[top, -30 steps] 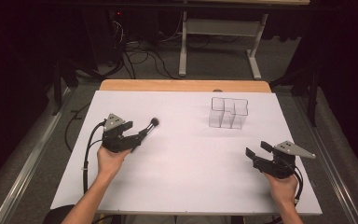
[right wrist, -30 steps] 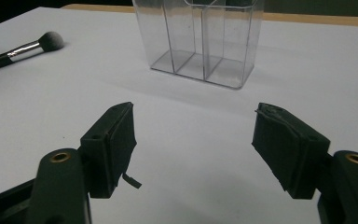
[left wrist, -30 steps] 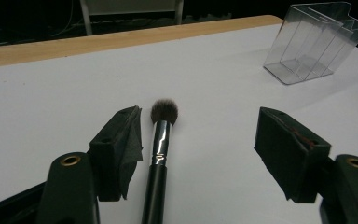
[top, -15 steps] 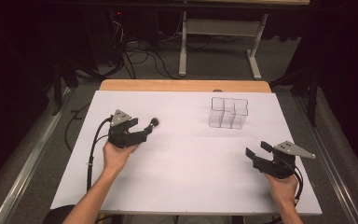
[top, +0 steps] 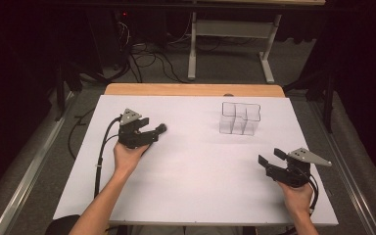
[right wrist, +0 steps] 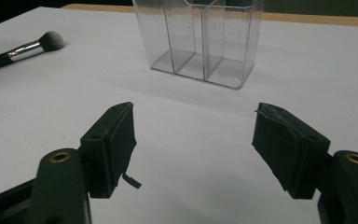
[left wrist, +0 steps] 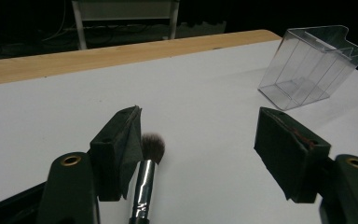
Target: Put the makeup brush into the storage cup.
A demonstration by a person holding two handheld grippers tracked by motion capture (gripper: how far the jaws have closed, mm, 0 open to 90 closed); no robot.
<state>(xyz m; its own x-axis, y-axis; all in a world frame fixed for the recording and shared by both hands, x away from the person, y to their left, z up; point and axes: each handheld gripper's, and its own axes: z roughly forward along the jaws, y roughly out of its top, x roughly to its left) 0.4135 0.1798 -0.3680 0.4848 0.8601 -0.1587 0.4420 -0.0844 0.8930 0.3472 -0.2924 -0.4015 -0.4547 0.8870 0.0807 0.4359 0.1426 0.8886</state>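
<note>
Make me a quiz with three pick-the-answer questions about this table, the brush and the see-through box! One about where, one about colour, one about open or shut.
1. Where is the brush?
A. between the jaws of the left gripper
B. inside the clear box
C. beside the right gripper

2. What colour is the table top?
A. white
B. red
C. green

3. How do the left gripper's jaws stand?
A. wide open
C. shut tight on the brush
B. clamped on the box

Answers:
1. A: the left gripper view shows the brush lying between its two jaws, close to one of them.
2. A: the high view shows a white sheet with a wooden strip at the far edge.
3. A: a wide gap separates the jaws, and the brush lies on the table.
</note>
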